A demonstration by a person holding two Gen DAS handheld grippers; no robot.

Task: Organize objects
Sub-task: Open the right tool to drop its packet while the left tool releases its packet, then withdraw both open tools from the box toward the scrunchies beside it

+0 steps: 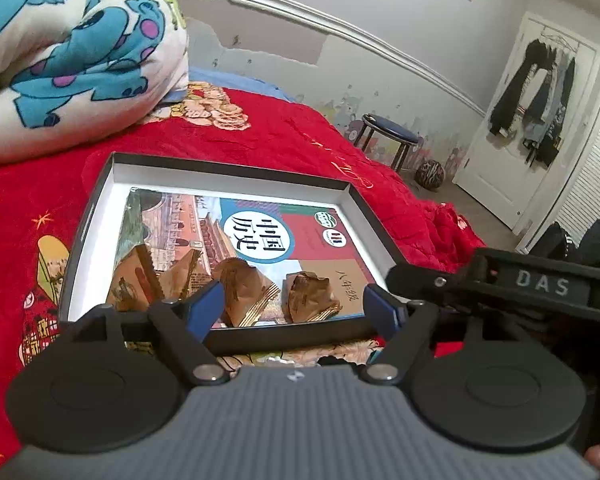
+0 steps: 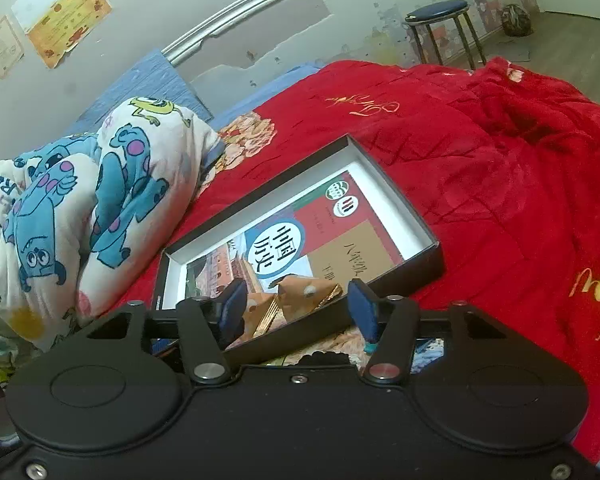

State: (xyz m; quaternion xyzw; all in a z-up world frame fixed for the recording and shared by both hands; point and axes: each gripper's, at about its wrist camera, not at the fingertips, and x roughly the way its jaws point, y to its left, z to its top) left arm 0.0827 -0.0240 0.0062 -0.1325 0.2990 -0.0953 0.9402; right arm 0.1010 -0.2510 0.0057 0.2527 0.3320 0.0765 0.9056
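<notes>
A shallow black box point(image 1: 88, 220) with a white inside lies on the red bedspread. It also shows in the right wrist view point(image 2: 400, 196). A Chinese history textbook point(image 1: 260, 236) point(image 2: 288, 248) lies flat in it. Several brown wrapped snacks point(image 1: 244, 292) point(image 2: 304, 292) rest on the book near the box's front edge. My left gripper point(image 1: 296, 304) is open and empty just above the box's front edge. My right gripper point(image 2: 296, 308) is open and empty over the same edge.
A rolled monster-print blanket point(image 1: 60, 56) point(image 2: 80, 208) lies left of the box. The red bedspread point(image 2: 500, 168) spreads to the right. A blue-topped stool point(image 1: 392, 136) and a dark ball point(image 1: 430, 174) stand on the floor past the bed. Clothes hang on a white door point(image 1: 536, 92).
</notes>
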